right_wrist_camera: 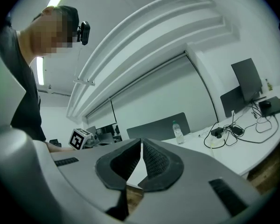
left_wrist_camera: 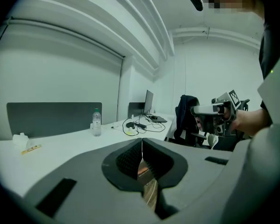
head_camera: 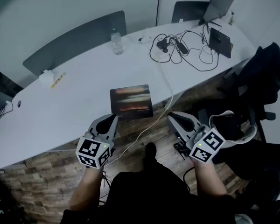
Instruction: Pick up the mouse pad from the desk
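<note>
While the long white counter [head_camera: 60, 111] fills the head view, the dark mouse pad [head_camera: 131, 101] lies flat near its front edge, marked with what may be reddish streaks. The left tongs [head_camera: 113, 118] and right tongs [head_camera: 171, 116] hang by that edge, either side of the pad, both closed tight on nothing. A water bottle [head_camera: 115, 42] stands far back.

Dark mouse pad [head_camera: 131, 101], flat, at desk [head_camera: 60, 106] edge
</note>
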Demonstrator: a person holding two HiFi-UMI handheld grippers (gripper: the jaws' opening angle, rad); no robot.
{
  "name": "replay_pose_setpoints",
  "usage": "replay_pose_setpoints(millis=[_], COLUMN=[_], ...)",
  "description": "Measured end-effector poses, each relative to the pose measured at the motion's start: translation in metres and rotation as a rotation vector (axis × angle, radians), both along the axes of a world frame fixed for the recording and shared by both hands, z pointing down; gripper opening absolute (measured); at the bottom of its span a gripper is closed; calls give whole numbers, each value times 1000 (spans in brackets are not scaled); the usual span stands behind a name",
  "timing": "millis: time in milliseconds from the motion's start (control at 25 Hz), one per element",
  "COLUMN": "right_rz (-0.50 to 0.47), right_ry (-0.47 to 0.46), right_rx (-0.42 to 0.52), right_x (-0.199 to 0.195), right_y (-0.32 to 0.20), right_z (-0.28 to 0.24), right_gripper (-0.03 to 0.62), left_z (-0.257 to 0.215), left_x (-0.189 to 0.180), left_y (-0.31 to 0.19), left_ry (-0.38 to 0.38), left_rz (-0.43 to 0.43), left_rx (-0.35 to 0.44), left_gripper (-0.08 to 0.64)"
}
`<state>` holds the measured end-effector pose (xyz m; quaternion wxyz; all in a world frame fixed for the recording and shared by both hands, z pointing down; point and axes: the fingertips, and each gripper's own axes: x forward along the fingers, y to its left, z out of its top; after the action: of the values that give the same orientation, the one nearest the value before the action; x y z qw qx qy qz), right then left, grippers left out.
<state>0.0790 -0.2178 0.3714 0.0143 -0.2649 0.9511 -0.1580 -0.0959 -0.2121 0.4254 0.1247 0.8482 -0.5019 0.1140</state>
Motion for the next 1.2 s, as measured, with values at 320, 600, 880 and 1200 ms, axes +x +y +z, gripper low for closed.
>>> replay_pose_setpoints(millis=[320, 600, 880, 1200], right_rz=[-9, 78, 125, 128], right_ry=[34, 23, 72, 70], right_rx=[-24, -62, -114, -168], right_x=[-24, -61, -72, -74], right_y=[-32, -16, 13, 0], right_z=[7, 14, 40, 69], right_gripper=[-6, -6, 35, 37], left_z=[11, 44, 97, 143], left_x=[-17, -29, -24, -16], left_y=[-32, -33, -33, -57], left_ry=[29, 18, -50, -120], left_rz=[14, 150, 273, 344], left_rx=[-9, -64, -130, -190], left_gripper=[8, 160, 320, 424])
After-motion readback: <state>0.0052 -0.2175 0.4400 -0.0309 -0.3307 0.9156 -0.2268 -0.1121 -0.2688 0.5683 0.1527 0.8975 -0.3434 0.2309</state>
